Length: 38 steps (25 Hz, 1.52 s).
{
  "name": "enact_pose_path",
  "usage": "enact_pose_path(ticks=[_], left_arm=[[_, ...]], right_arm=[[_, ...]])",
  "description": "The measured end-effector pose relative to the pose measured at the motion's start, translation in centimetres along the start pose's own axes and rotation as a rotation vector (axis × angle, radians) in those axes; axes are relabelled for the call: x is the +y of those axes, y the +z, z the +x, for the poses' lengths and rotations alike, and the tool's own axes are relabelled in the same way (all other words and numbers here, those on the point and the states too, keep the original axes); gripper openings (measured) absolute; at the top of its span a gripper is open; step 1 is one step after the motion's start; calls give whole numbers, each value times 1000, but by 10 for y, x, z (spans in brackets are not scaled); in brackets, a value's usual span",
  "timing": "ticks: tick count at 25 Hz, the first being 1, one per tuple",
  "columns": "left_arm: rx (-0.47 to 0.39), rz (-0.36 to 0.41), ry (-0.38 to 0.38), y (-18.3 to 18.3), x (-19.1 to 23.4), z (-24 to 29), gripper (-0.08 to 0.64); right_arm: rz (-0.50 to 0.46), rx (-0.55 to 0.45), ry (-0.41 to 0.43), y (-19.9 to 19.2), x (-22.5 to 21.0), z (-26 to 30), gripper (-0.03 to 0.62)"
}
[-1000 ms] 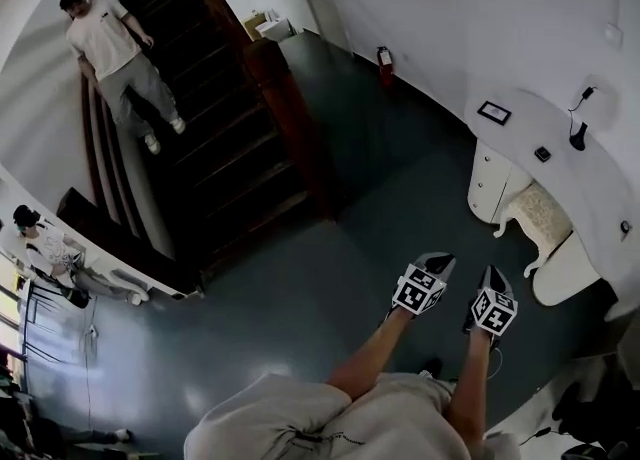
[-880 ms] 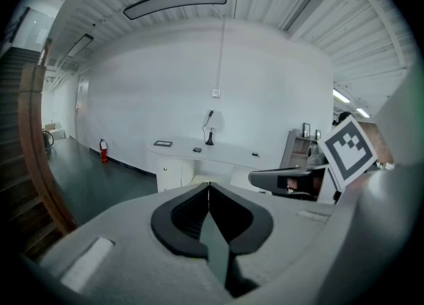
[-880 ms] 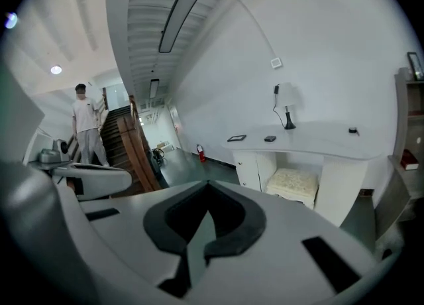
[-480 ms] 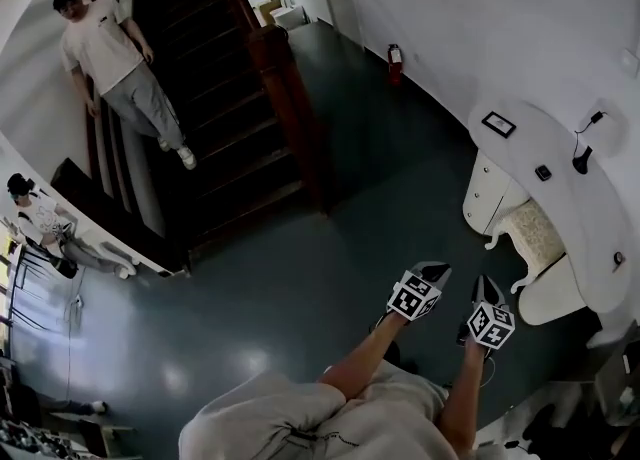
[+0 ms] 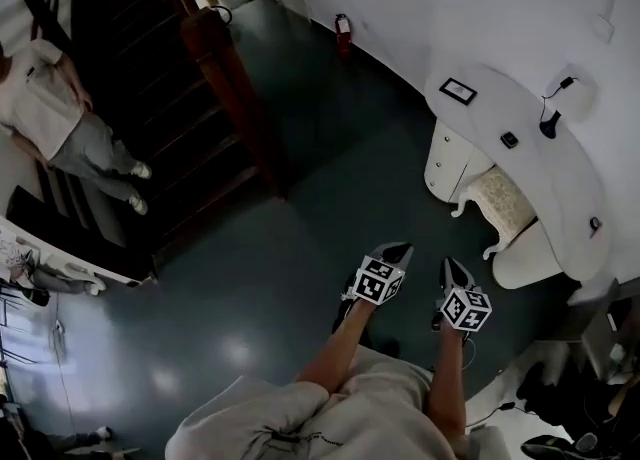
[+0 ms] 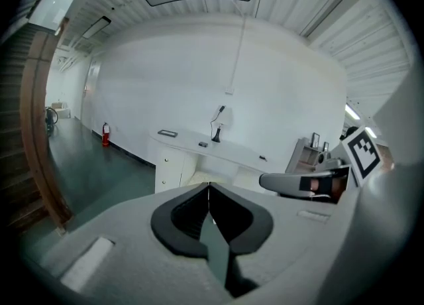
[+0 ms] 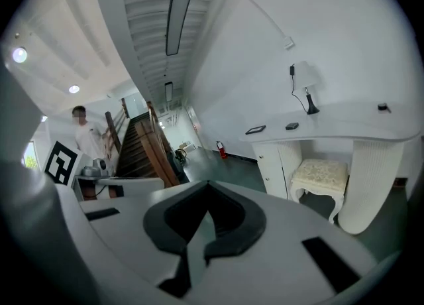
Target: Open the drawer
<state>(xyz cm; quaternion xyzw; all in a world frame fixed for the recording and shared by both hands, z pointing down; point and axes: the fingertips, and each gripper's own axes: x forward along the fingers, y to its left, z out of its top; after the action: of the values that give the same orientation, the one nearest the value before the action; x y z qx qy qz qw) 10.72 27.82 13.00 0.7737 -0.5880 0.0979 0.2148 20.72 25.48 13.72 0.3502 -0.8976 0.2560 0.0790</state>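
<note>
Both grippers are carried nearer the white desk (image 5: 545,168); its drawer unit (image 5: 443,163), far right, is not yet reached. Fingers of left gripper (image 5: 393,249) and right gripper (image 5: 449,266) are pressed together, empty.

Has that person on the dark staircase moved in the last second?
Yes. The person has stepped further down the staircase, closer to its bottom step by the wooden post.
</note>
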Motion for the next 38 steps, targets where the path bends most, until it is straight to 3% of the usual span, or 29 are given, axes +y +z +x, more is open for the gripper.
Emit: enact_pose_path(ticks=[3, 8, 11, 13, 15, 17, 22, 26, 30, 34, 36, 38], left_arm=[[-17, 16, -14, 12, 14, 22, 11], [-84, 58, 5, 37, 59, 46, 11], [-98, 90, -14, 52, 85, 63, 10], [-125, 52, -37, 63, 106, 76, 9], [-160, -48, -77, 73, 131, 84, 10], [-170, -99, -109, 82, 153, 91, 9], [-175, -40, -116, 124, 197, 112, 10], [-238, -46, -120, 147, 223, 111, 9], [-228, 25, -199, 152, 226, 156, 10], [-187, 1, -337, 131, 222, 187, 9], [-161, 3, -389, 123, 214, 200, 9], [-127, 53, -397, 116, 212, 216, 9]], right_arm=[[59, -15, 5, 7, -6, 20, 15], [37, 56, 10, 6, 8, 66, 15], [84, 58, -11, 18, -1, 97, 15], [151, 22, 1, 31, -6, 122, 15], [210, 7, 25, 38, -5, 146, 15], [225, 13, 32, 42, -1, 166, 15], [245, -50, -12, 74, -2, 208, 15], [404, -88, -1, 77, 9, 234, 17], [429, -67, 55, 77, 3, 260, 15], [394, -75, 27, 79, -17, 266, 15], [447, -88, 23, 82, -34, 268, 15], [496, -79, 24, 81, -52, 275, 15]])
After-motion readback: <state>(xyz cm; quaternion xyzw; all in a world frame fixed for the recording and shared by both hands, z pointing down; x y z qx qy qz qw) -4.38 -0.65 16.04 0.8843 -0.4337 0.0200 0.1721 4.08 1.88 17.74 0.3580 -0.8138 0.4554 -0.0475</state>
